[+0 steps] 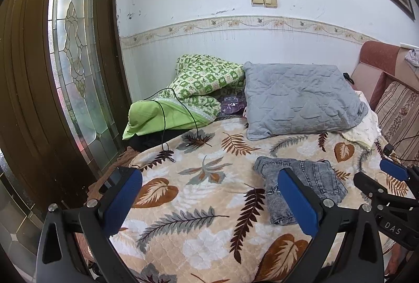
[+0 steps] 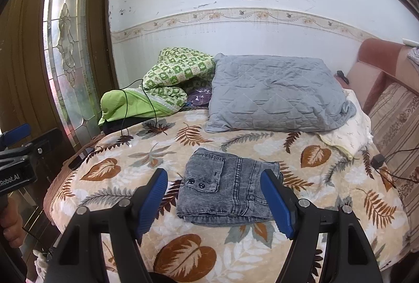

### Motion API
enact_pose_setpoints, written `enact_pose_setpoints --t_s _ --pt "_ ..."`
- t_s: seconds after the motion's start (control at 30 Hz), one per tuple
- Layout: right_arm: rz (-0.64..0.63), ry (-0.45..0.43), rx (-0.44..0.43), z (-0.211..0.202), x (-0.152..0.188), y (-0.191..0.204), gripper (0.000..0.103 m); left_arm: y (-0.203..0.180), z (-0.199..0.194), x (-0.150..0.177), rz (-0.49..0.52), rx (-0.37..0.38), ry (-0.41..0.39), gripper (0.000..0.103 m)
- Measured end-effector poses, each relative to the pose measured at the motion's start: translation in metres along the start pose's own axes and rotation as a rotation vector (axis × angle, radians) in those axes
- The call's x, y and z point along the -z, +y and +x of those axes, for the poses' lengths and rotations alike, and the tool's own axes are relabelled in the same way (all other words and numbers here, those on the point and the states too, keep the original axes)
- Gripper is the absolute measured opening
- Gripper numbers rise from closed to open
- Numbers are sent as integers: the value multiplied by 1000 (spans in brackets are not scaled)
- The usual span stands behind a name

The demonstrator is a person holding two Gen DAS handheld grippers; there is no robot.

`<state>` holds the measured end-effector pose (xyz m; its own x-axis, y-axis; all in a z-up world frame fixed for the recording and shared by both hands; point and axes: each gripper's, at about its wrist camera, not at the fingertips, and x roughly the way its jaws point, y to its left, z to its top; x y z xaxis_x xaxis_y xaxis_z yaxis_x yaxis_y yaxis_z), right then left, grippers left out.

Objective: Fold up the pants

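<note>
Right gripper (image 2: 214, 201): nearest the lens in the right wrist view; blue pads (image 2: 153, 201) set wide apart, nothing held between them. It is raised above the near part of the bed and aimed down at the pants.

Left gripper (image 1: 209, 201): likewise spread wide and empty in its own view, held over the near left part of the bed, beside the right one and clear of the cloth.

Pants (image 2: 229, 187): grey washed denim, laid on the leaf-patterned blanket (image 2: 146, 152) about midway across the bed and nearer the front edge than the wall. They are seen as a compact, roughly rectangular bundle of several layers, with a buttoned flap on top at the left. The fold is judged to be done or nearly so.

Step in hand, as judged: checking and tidying the bundle, or backing away from it. If a last fold is wanted, the far corners should be pinched through all layers at once, lifted only slightly, and carried toward the front edge so that the edges line up. The flap should be kept flat. The blanket beneath should not be caught by the pads.

Also on the bed: grey pillow (image 2: 277, 94) and green quilt (image 2: 172, 73) along the wall side; a black cable (image 2: 138, 105) near the left far corner, well apart from the pants.
</note>
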<state>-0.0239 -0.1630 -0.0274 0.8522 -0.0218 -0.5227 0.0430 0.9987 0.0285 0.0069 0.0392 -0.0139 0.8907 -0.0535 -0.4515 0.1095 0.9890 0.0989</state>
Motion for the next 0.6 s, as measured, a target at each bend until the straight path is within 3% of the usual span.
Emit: enact_pose_setpoints --t_s 0.6 --pt "-4 5 -30 16 -2 3 76 -6 1 -4 21 34 -31 103"
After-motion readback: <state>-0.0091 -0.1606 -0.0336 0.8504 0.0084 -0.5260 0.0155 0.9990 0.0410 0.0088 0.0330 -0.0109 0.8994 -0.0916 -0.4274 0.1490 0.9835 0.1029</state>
